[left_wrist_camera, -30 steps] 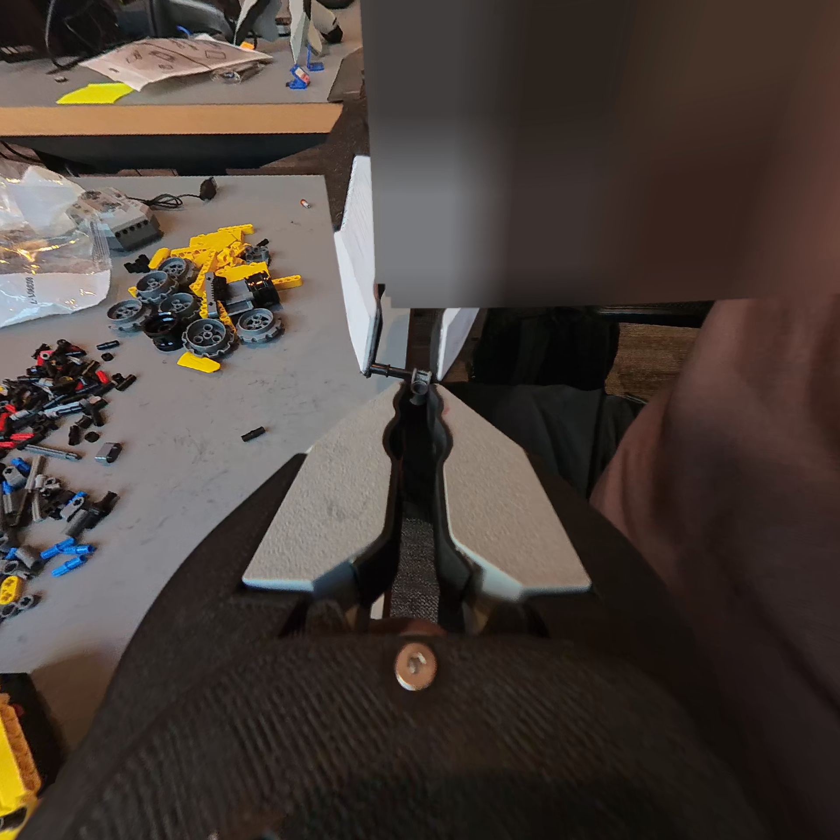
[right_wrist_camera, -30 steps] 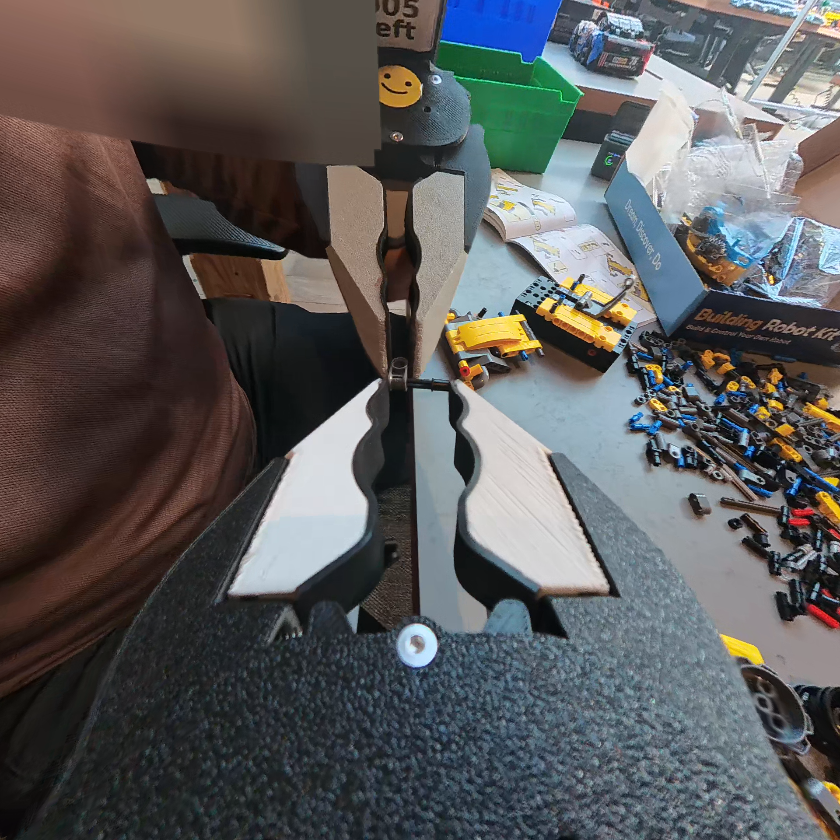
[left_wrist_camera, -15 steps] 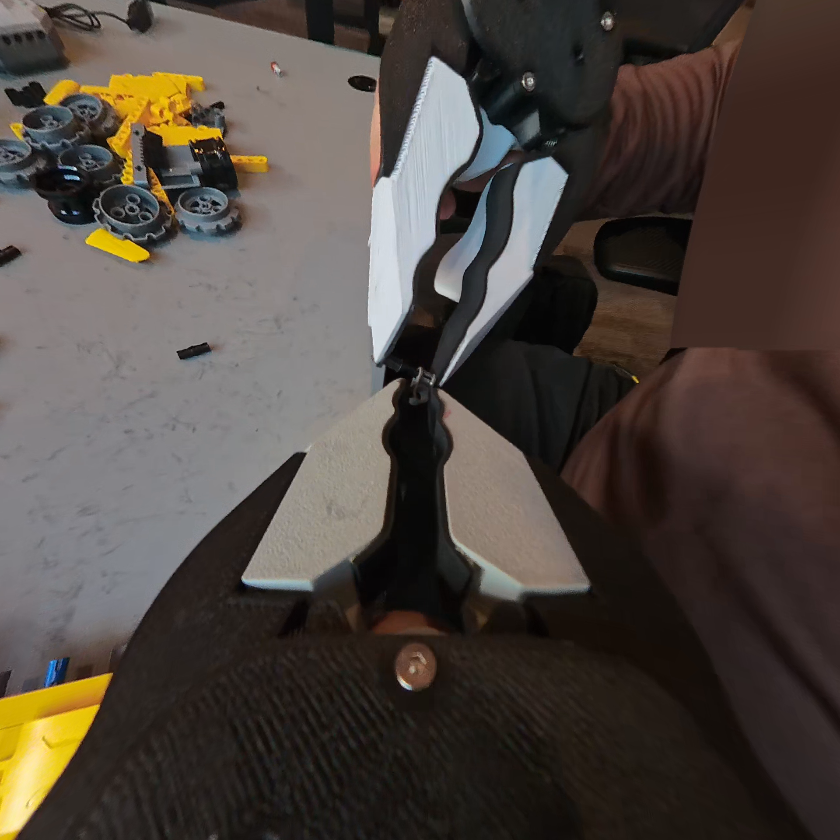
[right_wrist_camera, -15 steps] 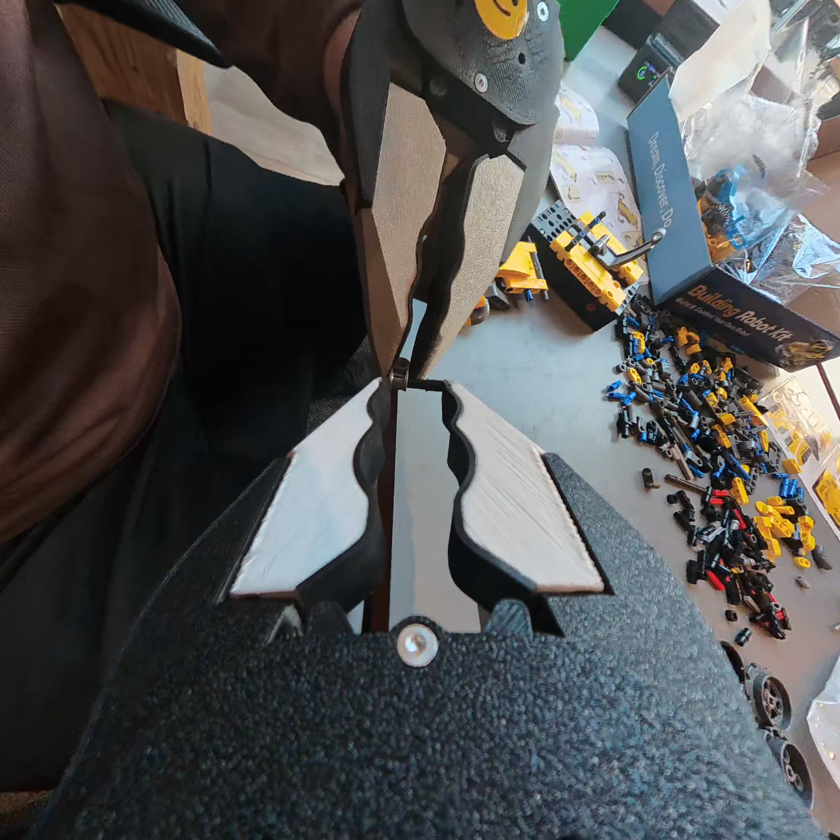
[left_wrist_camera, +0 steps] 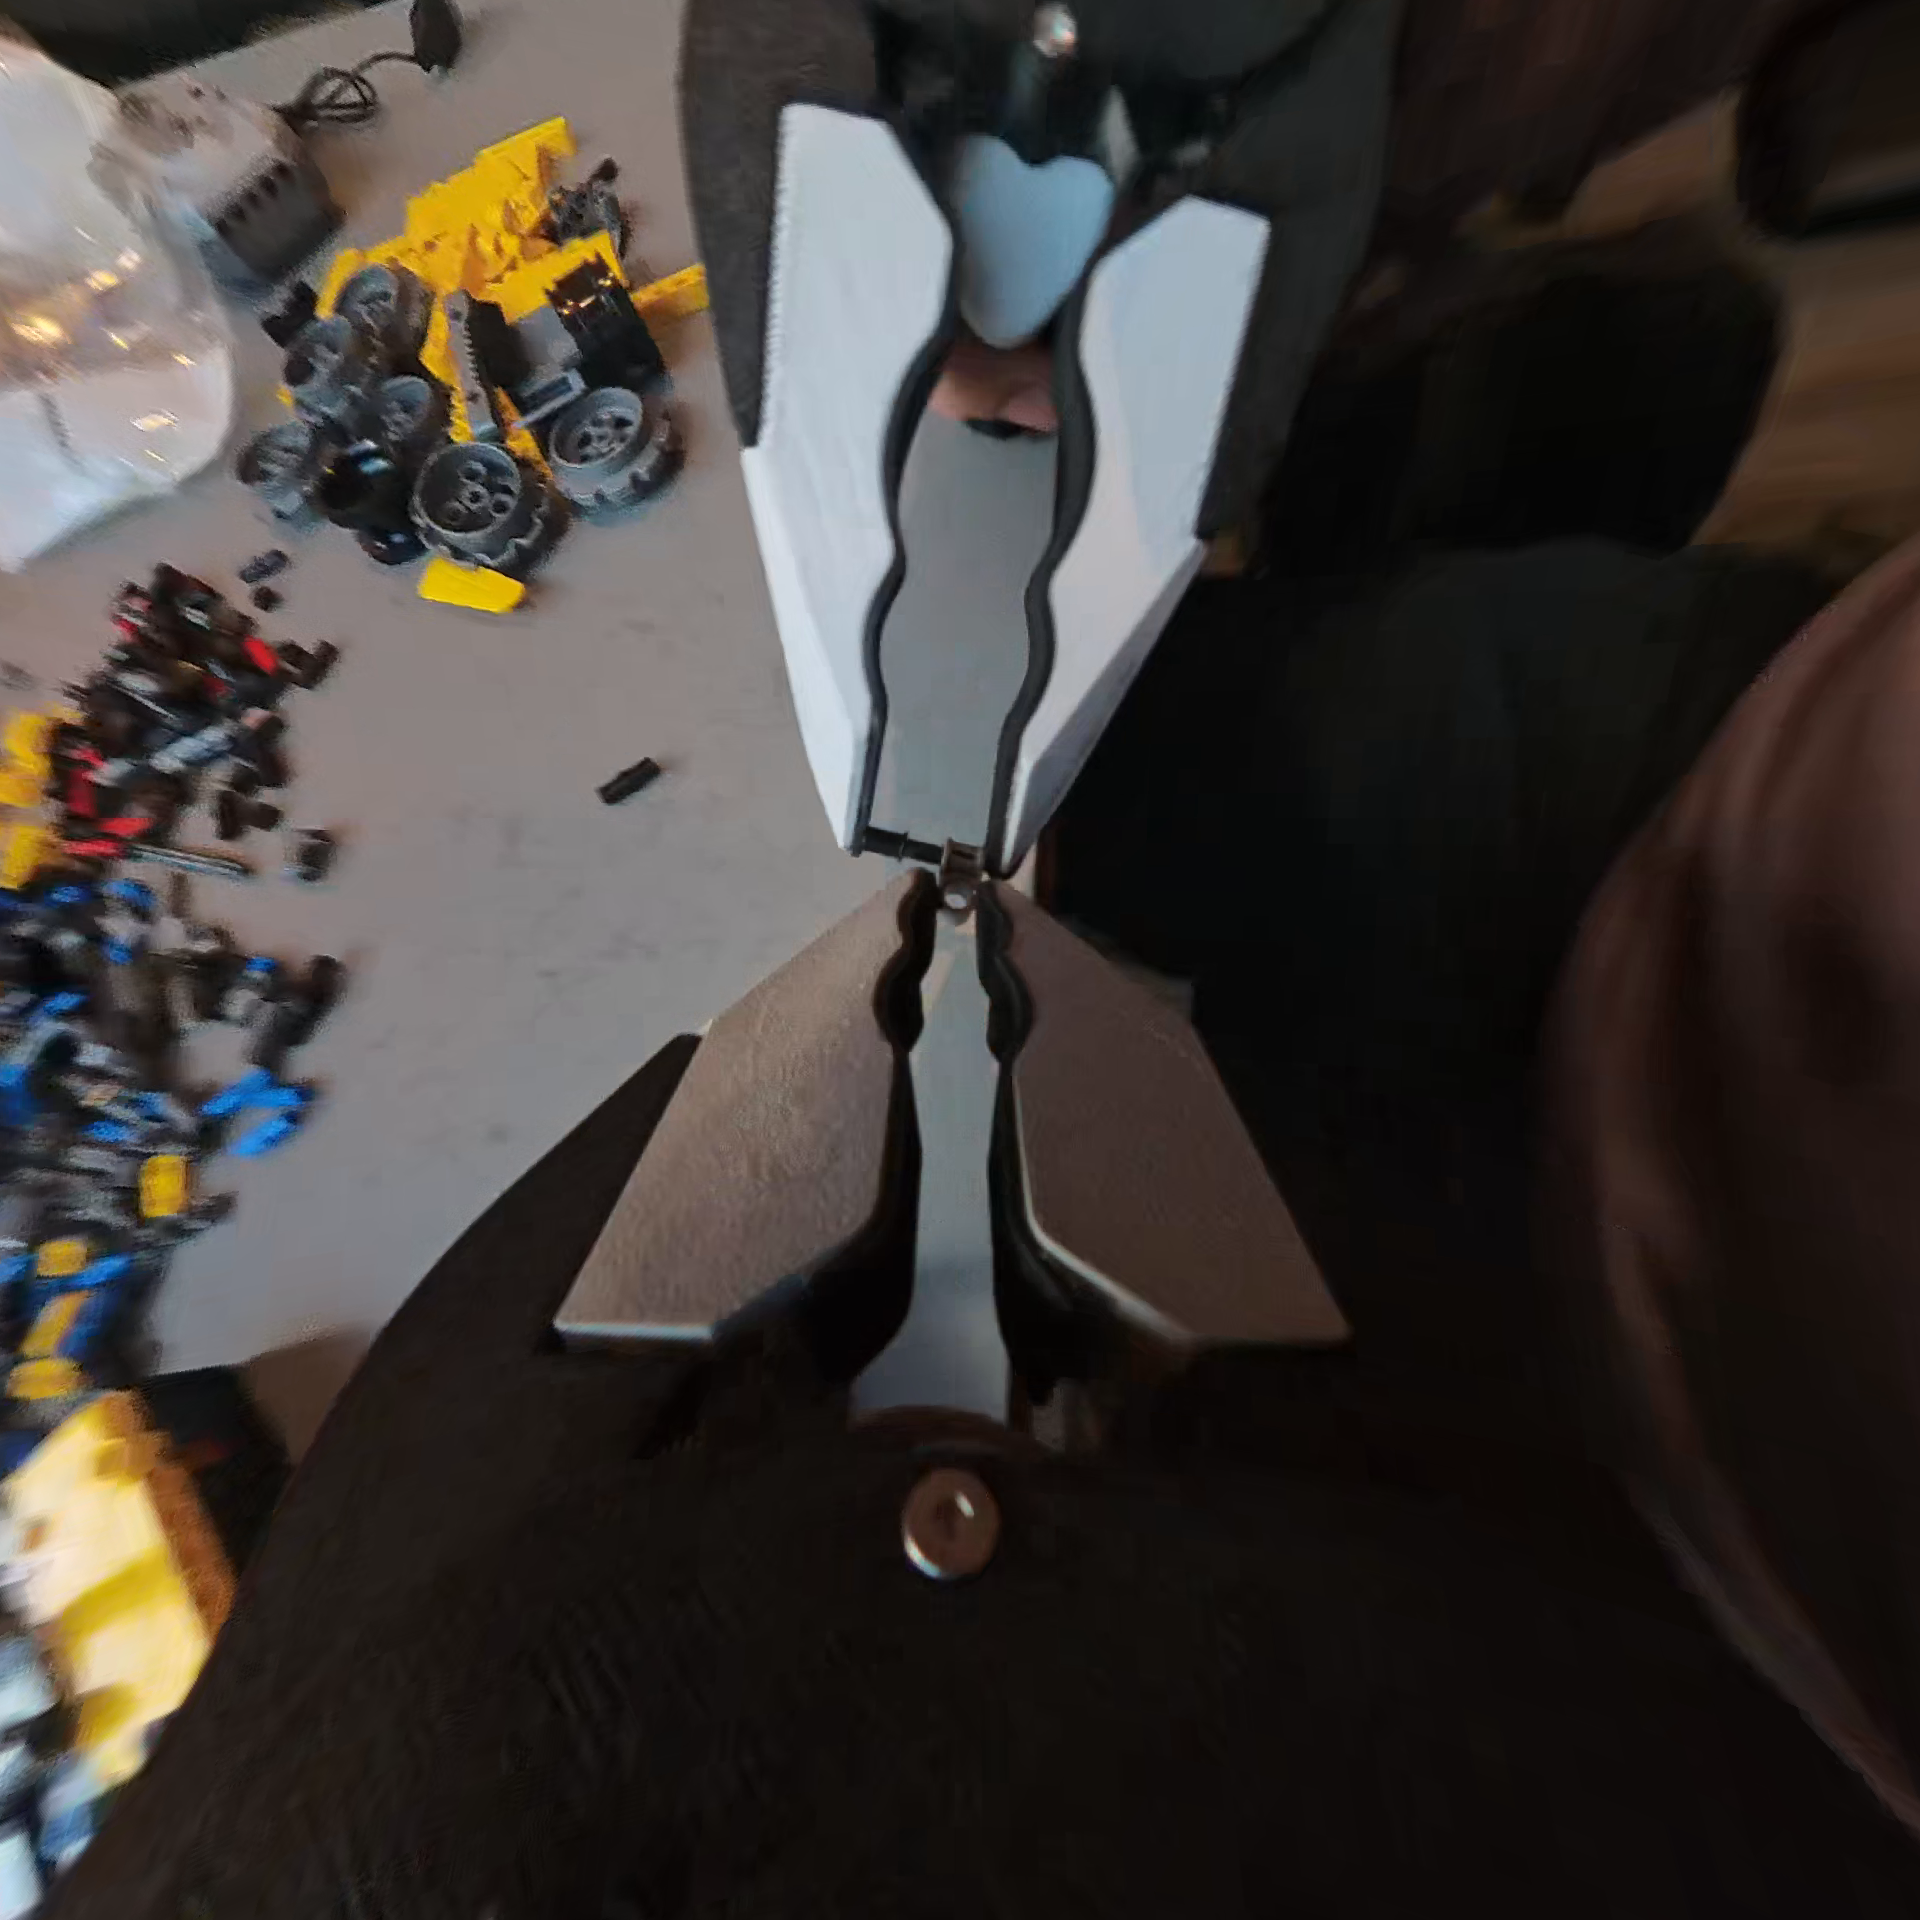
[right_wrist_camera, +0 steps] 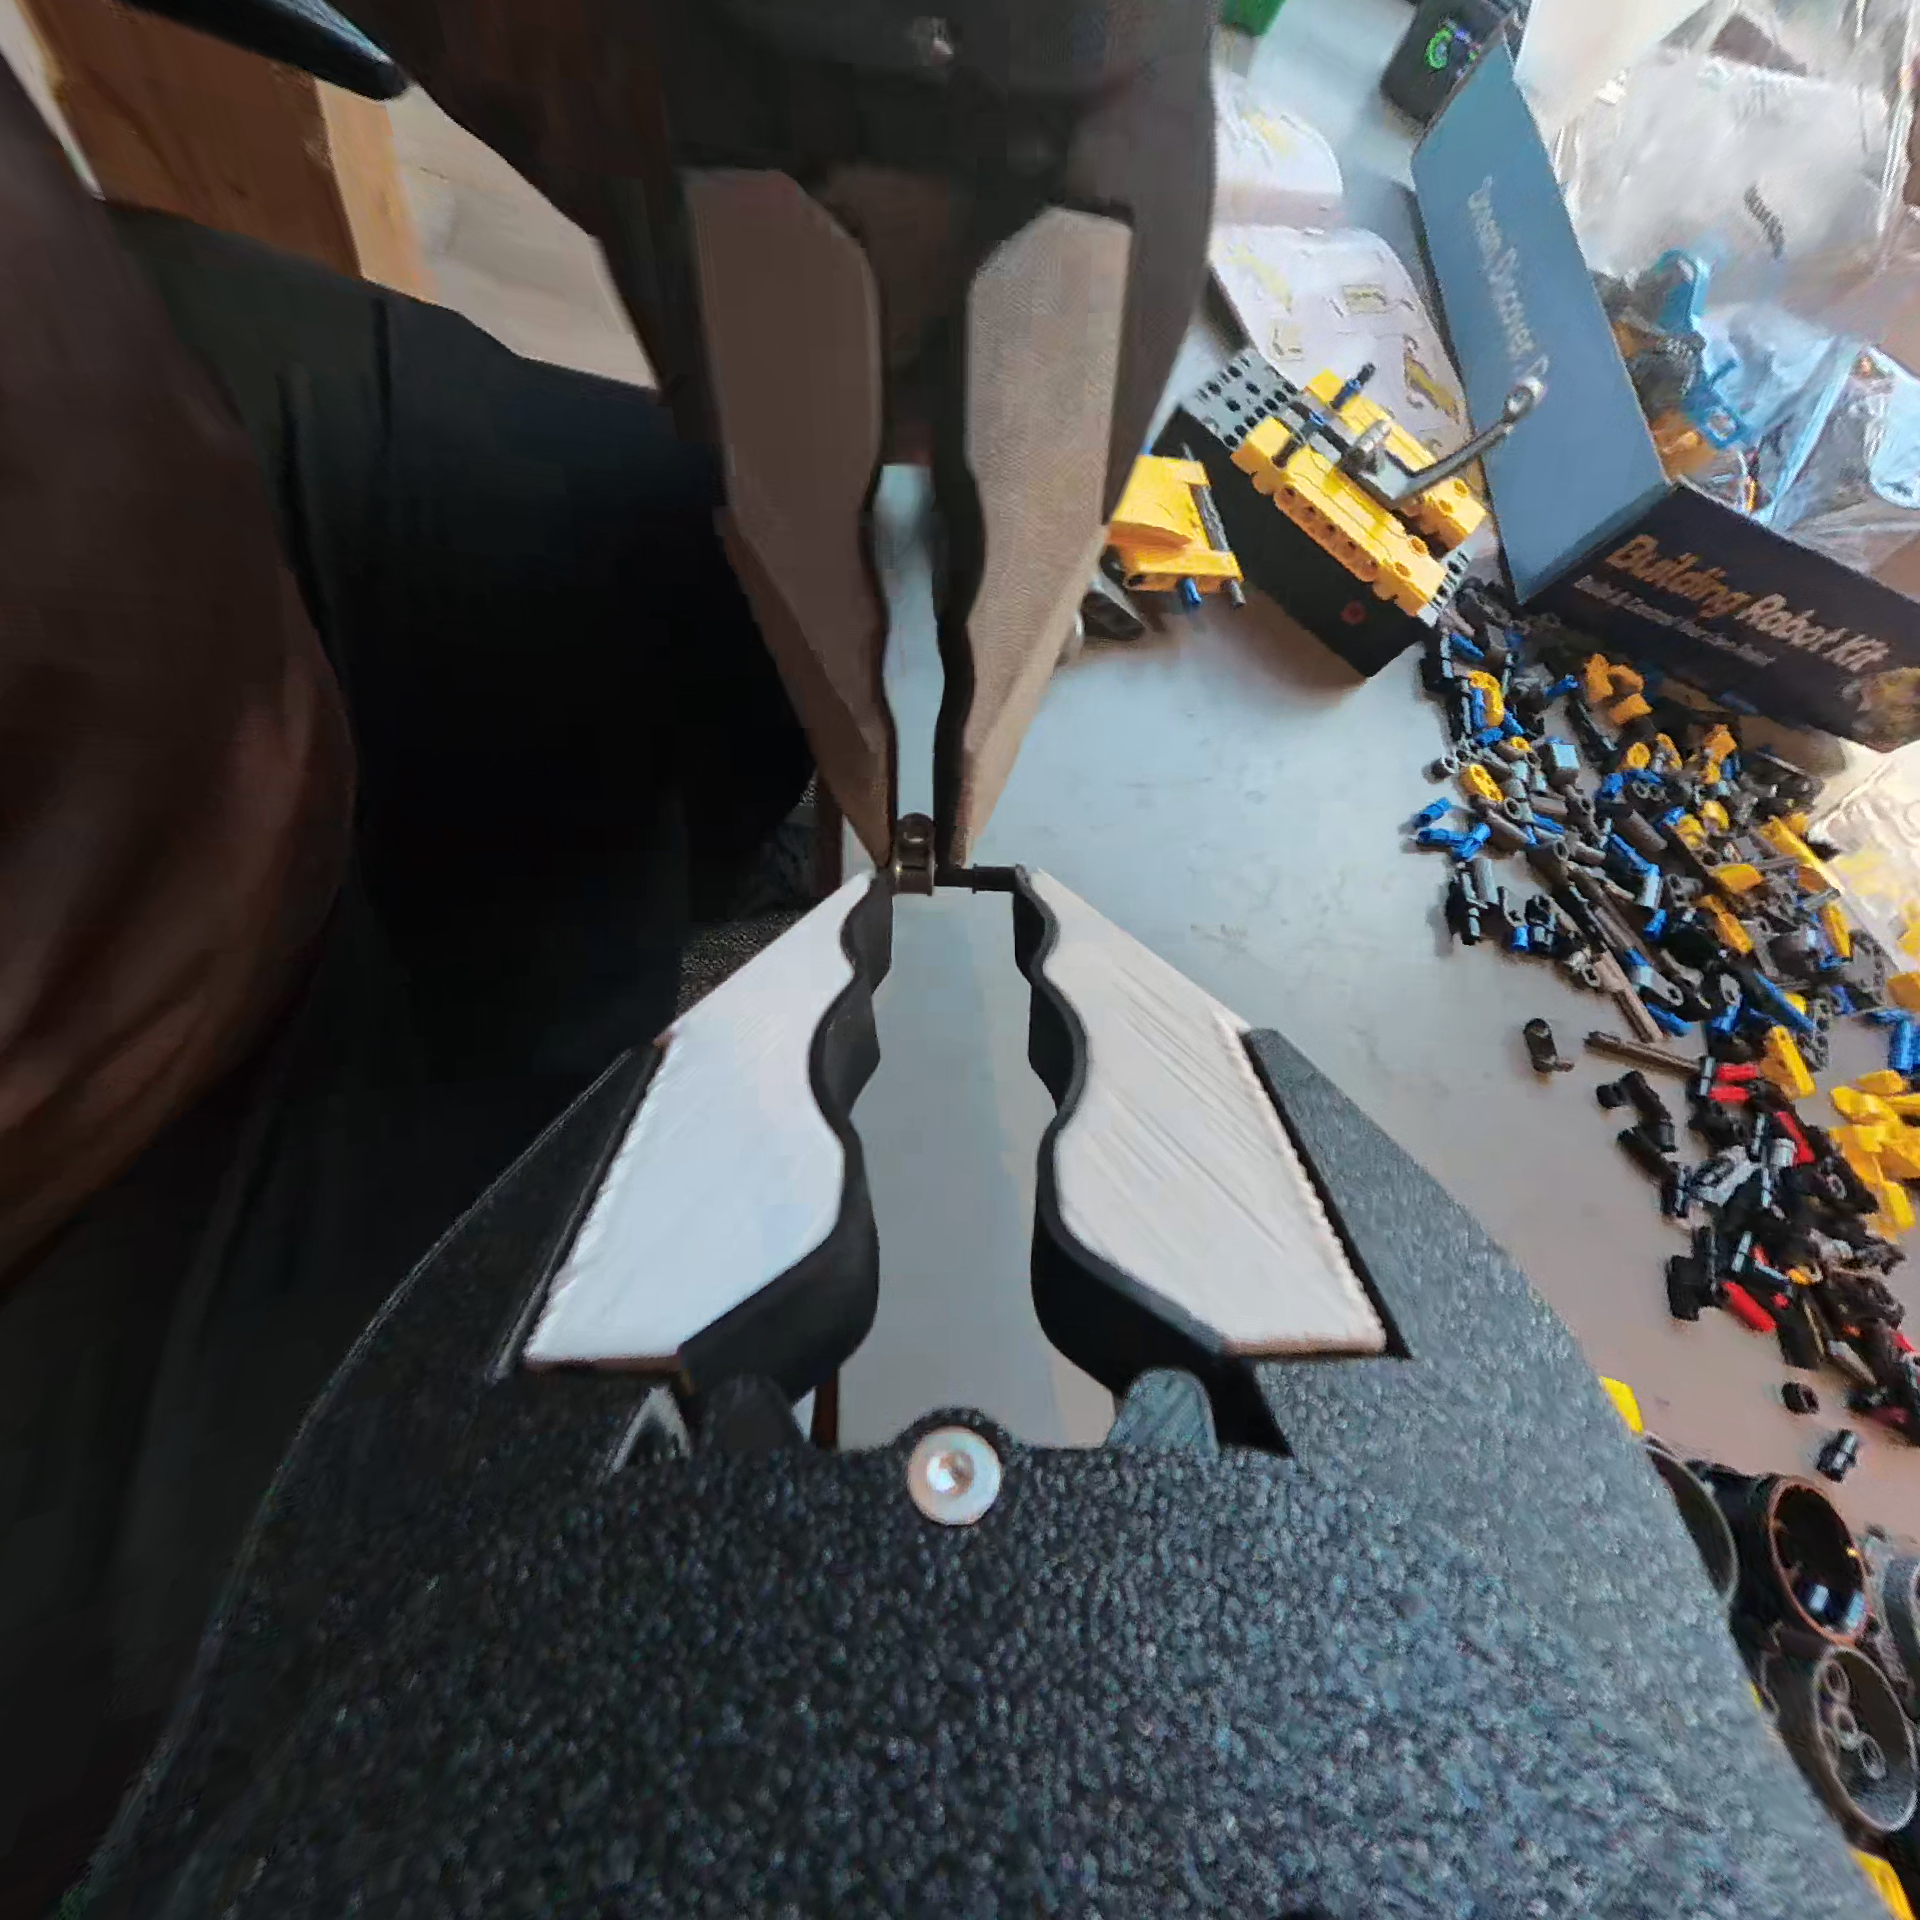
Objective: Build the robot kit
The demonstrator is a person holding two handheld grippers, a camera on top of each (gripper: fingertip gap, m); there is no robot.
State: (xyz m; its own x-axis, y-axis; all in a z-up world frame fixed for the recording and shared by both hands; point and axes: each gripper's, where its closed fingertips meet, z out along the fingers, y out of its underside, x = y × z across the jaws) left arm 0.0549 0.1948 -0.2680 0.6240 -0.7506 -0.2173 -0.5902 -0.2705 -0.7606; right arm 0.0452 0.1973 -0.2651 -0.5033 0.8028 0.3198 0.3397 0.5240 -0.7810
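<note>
The grey table [left_wrist_camera: 499, 935] is spreading out to the left of the left gripper [left_wrist_camera: 954, 902] and, in the right wrist view, to the right of the right gripper [right_wrist_camera: 951, 878]. A person's dark lap and brown sleeve [right_wrist_camera: 156, 727] are filling the side opposite the table in both views. A dark blue box [right_wrist_camera: 1621, 520] is lying far ahead and to the right of the right gripper, with a black and yellow block assembly [right_wrist_camera: 1340, 499] just beside it. A heap of wheels and yellow parts [left_wrist_camera: 488, 416] is sitting ahead and to the left of the left gripper. Loose small parts [right_wrist_camera: 1714, 935] are lying scattered to the right of the right gripper.

The two grippers are meeting tip to tip above the table edge. The left gripper is pinching a small grey connector [left_wrist_camera: 958, 871] with its jaws nearly closed. The right gripper, jaws a little apart, is clamping a short black pin [right_wrist_camera: 977, 878] endwise between its tips; the pin is sitting in the connector.
</note>
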